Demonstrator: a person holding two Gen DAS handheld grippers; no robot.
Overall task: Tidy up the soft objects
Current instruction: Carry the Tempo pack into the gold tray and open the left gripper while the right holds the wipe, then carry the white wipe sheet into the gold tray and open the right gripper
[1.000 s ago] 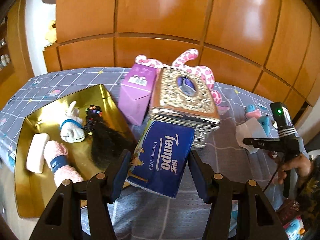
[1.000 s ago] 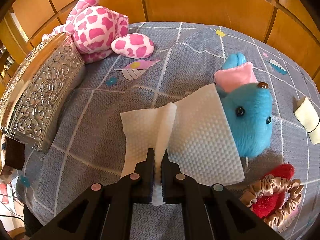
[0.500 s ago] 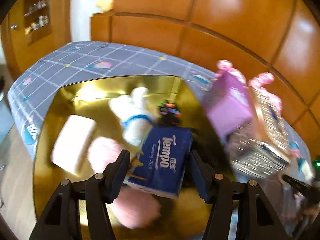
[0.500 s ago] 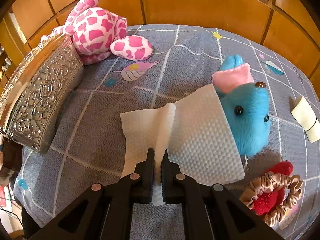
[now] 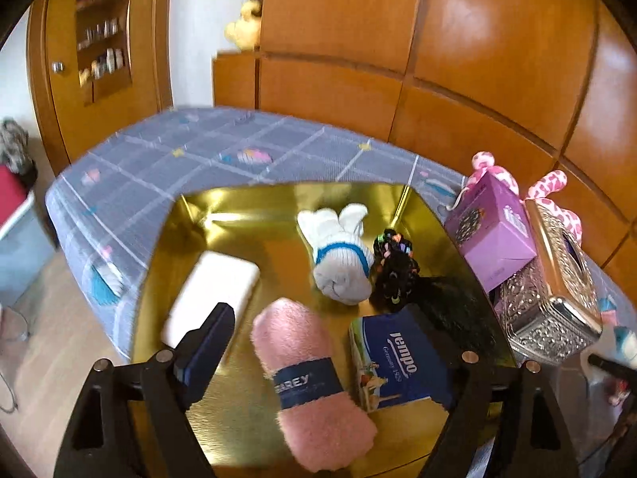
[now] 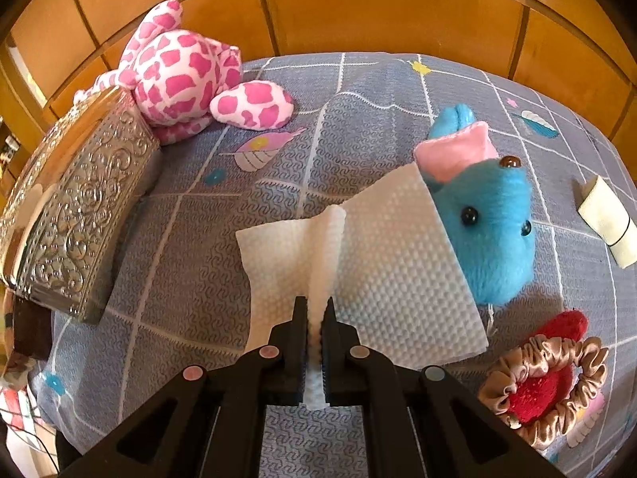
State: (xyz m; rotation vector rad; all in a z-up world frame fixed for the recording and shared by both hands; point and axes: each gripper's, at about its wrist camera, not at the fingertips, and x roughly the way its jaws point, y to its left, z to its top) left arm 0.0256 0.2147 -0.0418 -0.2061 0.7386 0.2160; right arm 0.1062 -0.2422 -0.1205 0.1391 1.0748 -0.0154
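**Tissue pack dropped in the gold tray, right side still pinching the paper towel**

Left wrist view: a second ago the left gripper (image 5: 334, 342) had the blue Tempo tissue pack (image 5: 398, 362) clamped over the bench, near the silver tissue box (image 5: 557, 302). Now its jaws have just been opening and stand wide, pads off the pack, which lies in the gold tray (image 5: 247, 418) at about 4 o'clock, between the jaws and close to the right one. Also in the tray: a pink rolled towel (image 5: 310, 382) at 6 o'clock, a white pad (image 5: 215, 290) at 9, a white sock bunny (image 5: 338, 259) near the middle, and a black hair piece (image 5: 398, 275) at 3. A purple box (image 5: 493, 231) sits outside, at the tray's 2 o'clock.

Right wrist view: nothing's changed. The right gripper (image 6: 316, 318) is closed tight on the fold of a white paper towel (image 6: 382, 271), spread on the bench ahead of the jaws, touching the blue plush (image 6: 489, 231) at 2 o'clock.
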